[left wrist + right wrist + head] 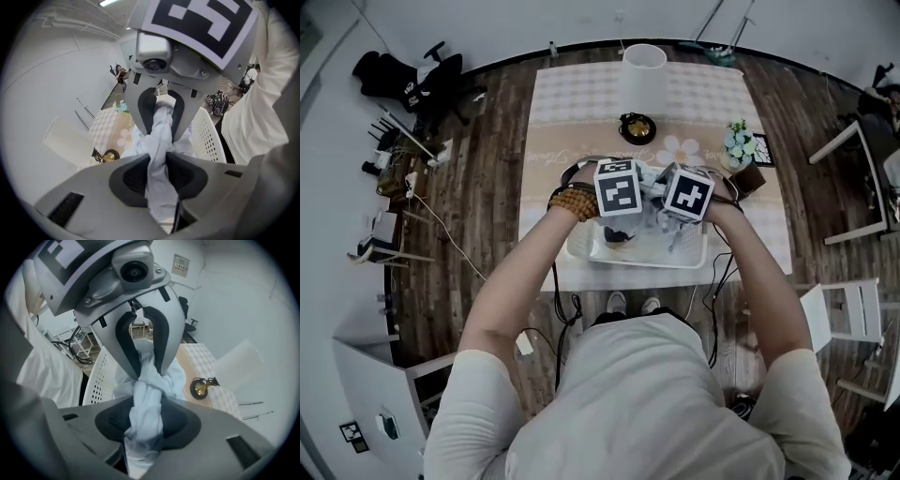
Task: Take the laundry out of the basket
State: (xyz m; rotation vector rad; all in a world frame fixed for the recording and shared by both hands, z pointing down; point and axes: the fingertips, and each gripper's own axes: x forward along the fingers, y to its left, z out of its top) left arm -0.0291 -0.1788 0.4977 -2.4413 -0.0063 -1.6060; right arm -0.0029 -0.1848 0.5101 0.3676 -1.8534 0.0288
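Left gripper view, left tool (158, 176) pinching pale garment (159, 136), right tool (146, 420) pinching it too, above white basket (209, 138)

Table (581, 103): basket (649, 262), white cylinder (643, 75), flowers (739, 142).

No words or numbers can be read. A black-and-white square marker fills the visible face of the cube (618, 187) on the left hand-held gripper (158, 158) and of the cube (688, 192) on the right hand-held gripper (147, 397). A small wall notice (181, 264) and faint cursive lettering (548, 160) on the tablecloth (581, 94) are illegible.
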